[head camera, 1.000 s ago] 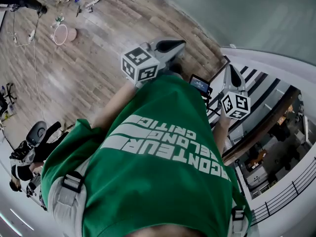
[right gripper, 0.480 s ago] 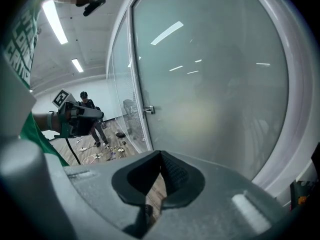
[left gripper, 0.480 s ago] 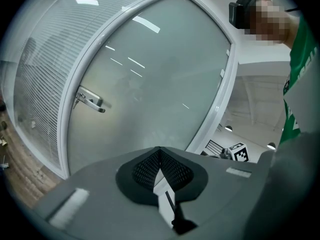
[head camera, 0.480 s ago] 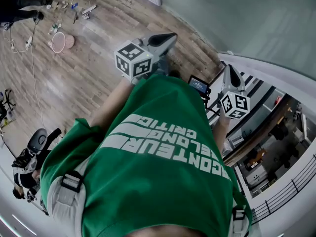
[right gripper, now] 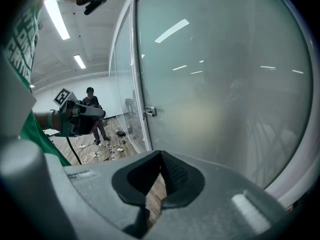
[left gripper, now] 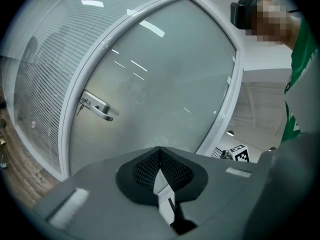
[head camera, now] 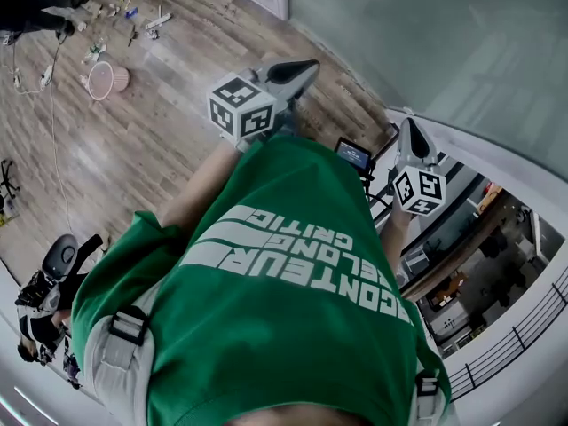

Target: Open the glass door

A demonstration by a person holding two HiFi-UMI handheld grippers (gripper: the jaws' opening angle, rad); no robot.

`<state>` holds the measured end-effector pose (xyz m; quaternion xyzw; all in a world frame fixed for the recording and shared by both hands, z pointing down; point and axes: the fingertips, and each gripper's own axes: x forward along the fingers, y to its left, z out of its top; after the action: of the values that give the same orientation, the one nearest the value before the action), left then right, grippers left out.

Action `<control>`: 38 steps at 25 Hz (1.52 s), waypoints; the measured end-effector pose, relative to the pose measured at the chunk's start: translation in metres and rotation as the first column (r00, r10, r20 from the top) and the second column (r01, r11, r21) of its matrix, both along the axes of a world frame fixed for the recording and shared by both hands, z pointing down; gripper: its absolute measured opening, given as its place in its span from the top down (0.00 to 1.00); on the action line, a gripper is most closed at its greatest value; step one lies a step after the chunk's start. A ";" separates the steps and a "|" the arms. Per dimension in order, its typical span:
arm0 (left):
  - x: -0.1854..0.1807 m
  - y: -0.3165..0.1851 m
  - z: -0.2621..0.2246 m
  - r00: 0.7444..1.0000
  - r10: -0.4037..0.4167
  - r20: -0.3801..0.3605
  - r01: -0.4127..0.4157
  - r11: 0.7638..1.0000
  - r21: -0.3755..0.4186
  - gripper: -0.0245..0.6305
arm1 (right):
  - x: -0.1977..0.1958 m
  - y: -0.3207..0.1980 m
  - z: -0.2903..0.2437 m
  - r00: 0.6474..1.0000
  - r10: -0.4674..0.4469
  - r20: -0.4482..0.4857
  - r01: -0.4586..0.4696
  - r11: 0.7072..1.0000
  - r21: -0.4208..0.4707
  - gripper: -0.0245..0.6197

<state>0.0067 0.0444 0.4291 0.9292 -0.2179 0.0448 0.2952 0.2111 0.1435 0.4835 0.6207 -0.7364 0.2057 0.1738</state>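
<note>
The frosted glass door (left gripper: 160,79) in its white frame fills the left gripper view, with its metal lever handle (left gripper: 95,106) at the left, well ahead of the jaws. In the right gripper view the same handle (right gripper: 149,111) looks small on the white post beside the glass (right gripper: 225,84). In the head view the glass (head camera: 426,34) lies ahead of both grippers. My left gripper (head camera: 306,67) is held out in front of the green shirt, jaws together and empty. My right gripper (head camera: 410,127) points at the glass, also shut on nothing. Neither touches the door.
A wood floor (head camera: 133,149) stretches left, with a pink basket (head camera: 105,80), scattered small items (head camera: 133,11) and another person (head camera: 35,7) far off. Wheeled equipment (head camera: 44,300) stands at the lower left. A white curved ledge (head camera: 497,149) and a railing (head camera: 515,335) lie to the right.
The person has stepped on along the glass; floor items slide up and left in the head view. Both grippers are carried along, still held out, jaws unchanged.
</note>
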 end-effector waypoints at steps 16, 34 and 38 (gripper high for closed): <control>-0.032 -0.045 0.007 0.999 -0.008 0.043 0.007 1.000 0.009 0.94 | -0.036 -0.057 -0.006 0.999 -0.046 -0.028 0.046 0.999 0.004 0.97; -0.082 -0.087 0.025 0.983 -0.163 0.080 0.165 0.986 -0.021 0.94 | -0.090 -0.132 0.014 0.954 -0.297 -0.052 0.295 0.955 -0.042 0.97; -0.093 -0.104 0.025 0.968 -0.230 0.096 0.233 0.972 -0.021 0.94 | -0.107 -0.166 0.012 0.914 -0.401 -0.058 0.400 0.916 -0.033 0.97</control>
<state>-0.0863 -0.0591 0.4542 0.8893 -0.3378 0.0567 0.3031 0.1036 -0.0227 0.4957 0.4613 -0.8397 0.1536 0.2418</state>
